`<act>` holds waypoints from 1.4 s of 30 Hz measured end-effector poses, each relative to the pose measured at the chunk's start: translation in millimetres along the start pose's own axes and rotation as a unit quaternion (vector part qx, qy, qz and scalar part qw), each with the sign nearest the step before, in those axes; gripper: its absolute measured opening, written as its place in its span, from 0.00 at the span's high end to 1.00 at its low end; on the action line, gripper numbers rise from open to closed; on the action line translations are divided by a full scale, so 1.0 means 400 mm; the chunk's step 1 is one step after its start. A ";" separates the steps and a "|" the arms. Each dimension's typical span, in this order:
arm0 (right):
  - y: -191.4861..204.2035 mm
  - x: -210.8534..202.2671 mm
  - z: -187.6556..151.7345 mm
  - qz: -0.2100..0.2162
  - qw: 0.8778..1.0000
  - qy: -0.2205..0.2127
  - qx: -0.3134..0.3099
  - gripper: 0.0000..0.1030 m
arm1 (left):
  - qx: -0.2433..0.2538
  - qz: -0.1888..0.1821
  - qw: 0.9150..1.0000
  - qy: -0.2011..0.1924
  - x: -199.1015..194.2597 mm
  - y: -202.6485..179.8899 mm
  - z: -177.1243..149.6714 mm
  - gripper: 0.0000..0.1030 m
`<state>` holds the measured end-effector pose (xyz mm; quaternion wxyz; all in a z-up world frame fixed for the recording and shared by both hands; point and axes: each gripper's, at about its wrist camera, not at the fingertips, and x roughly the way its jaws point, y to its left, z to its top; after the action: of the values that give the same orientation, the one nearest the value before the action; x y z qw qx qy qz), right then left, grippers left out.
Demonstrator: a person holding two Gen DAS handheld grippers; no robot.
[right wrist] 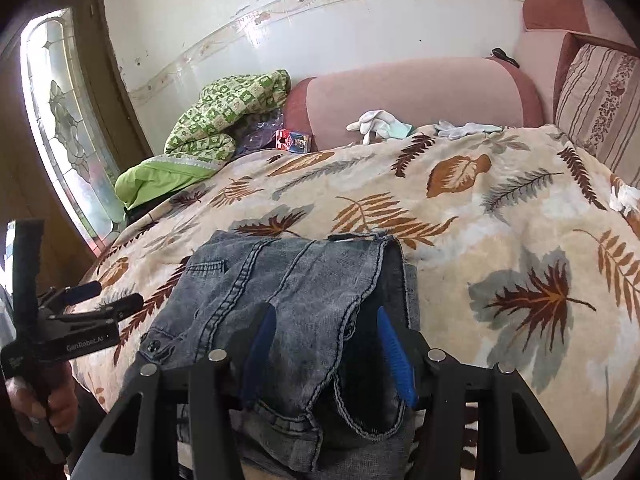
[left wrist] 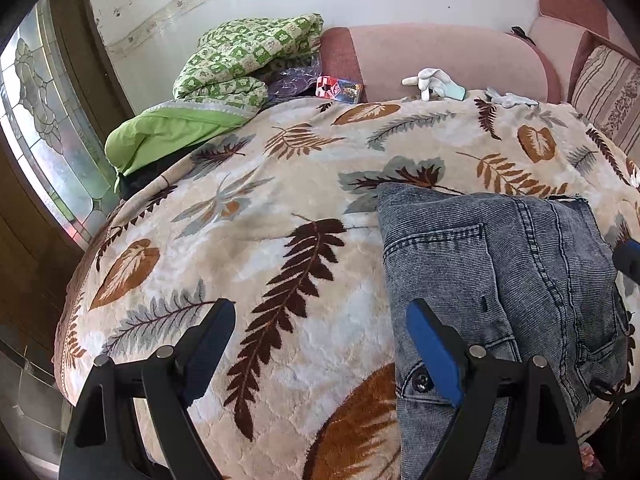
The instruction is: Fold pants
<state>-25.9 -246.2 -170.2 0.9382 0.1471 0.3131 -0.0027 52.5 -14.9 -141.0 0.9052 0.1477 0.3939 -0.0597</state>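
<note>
Left wrist view: the left gripper (left wrist: 320, 344) hovers low over the leaf-print blanket (left wrist: 280, 208), jaws spread wide and holding nothing; its right finger overlaps the one folded pants (left wrist: 500, 260) at four o'clock. Two white gloves (left wrist: 432, 78) lie at one o'clock.

Right wrist view: the right gripper (right wrist: 326, 352) hovers over the pants' (right wrist: 288, 280) near edge, jaws apart, gripping nothing; the left gripper (right wrist: 100, 300) sits at nine o'clock.

Pants (right wrist: 288, 280) of faded grey-blue ribbed denim, matt, blanket (left wrist: 280, 200) of plush embossed fleece, hand-held gripper (right wrist: 326, 344) of matt black plastic, blue ridged pads (right wrist: 394, 352), sofa (right wrist: 412, 92) of pink matt upholstery
</note>
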 end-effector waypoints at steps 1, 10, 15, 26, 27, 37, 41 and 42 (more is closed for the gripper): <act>-0.002 0.012 0.014 0.001 1.000 0.004 0.003 0.45 | 0.004 -0.003 1.000 0.005 0.012 -0.002 0.012 0.15; -0.035 0.161 0.095 0.010 0.998 0.056 0.029 0.45 | 0.032 -0.020 0.998 0.057 0.139 -0.042 0.127 0.15; -0.067 0.224 0.075 0.023 0.993 0.104 0.055 0.44 | 0.056 -0.019 0.996 0.069 0.183 -0.093 0.129 0.14; -0.102 0.174 0.073 0.047 0.991 0.098 0.077 0.43 | 0.055 -0.005 0.997 0.054 0.119 -0.063 0.099 0.10; -0.111 0.159 0.074 0.045 0.991 0.091 0.083 0.43 | 0.046 -0.007 0.998 0.051 0.105 -0.051 0.093 0.10; -0.117 0.083 0.071 0.058 0.994 0.068 0.066 0.43 | 0.041 -0.039 0.997 0.058 0.025 -0.061 -0.001 0.10; -0.083 0.071 0.054 0.086 0.993 0.075 0.042 0.43 | 0.067 -0.030 0.996 0.050 0.016 -0.095 -0.036 0.10; -0.072 0.070 0.049 0.088 0.993 0.076 0.035 0.43 | 0.069 -0.028 0.996 0.048 0.016 -0.101 -0.037 0.10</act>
<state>5.4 -276.6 -179.9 0.9025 0.2064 0.3694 0.0798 37.5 -48.4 -164.0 0.8707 0.2016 0.4361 -0.1051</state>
